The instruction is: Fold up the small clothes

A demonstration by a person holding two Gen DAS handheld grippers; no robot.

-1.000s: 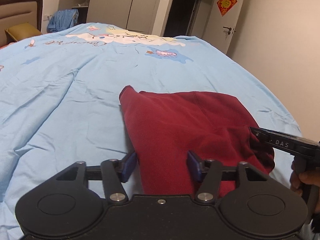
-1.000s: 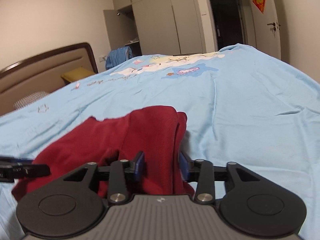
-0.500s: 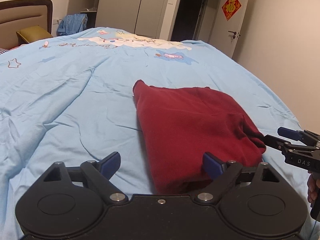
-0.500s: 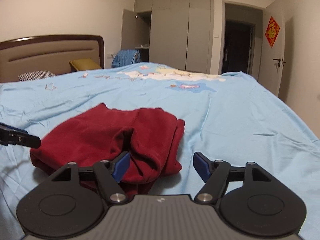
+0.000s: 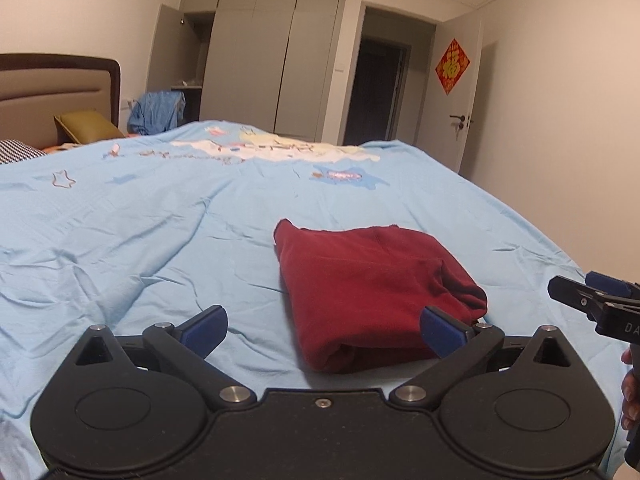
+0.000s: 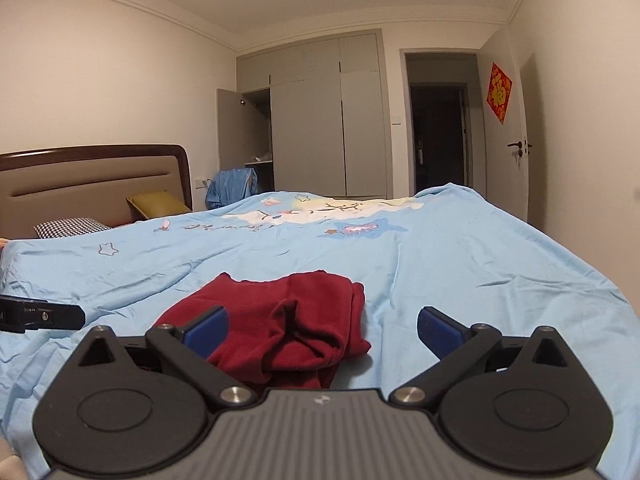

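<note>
Left gripper (image 5: 323, 330) is hovering with jaws spread wide, empty. Right gripper (image 6: 321, 330) likewise is gaping, holding nothing. Dark red garment (image 5: 368, 284), soft knit, is lying folded into a rumpled rectangle on the creased light-blue bedcover (image 5: 140, 232), just ahead of both grippers' blue fingertips (image 5: 204, 325). Its near edge is partly hiding behind them.

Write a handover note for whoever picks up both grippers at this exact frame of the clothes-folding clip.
Left gripper: open, holding nothing, raised just short of the near edge of the red garment.
Right gripper: open, holding nothing, raised by the garment's bunched right end.
Garment: lies folded into a compact bundle on the light blue bedspread, free of both grippers.
Done: the fold looks complete.
Left: the right end looks lumpy and may want smoothing. No other small clothes show on the bedspread.
</note>
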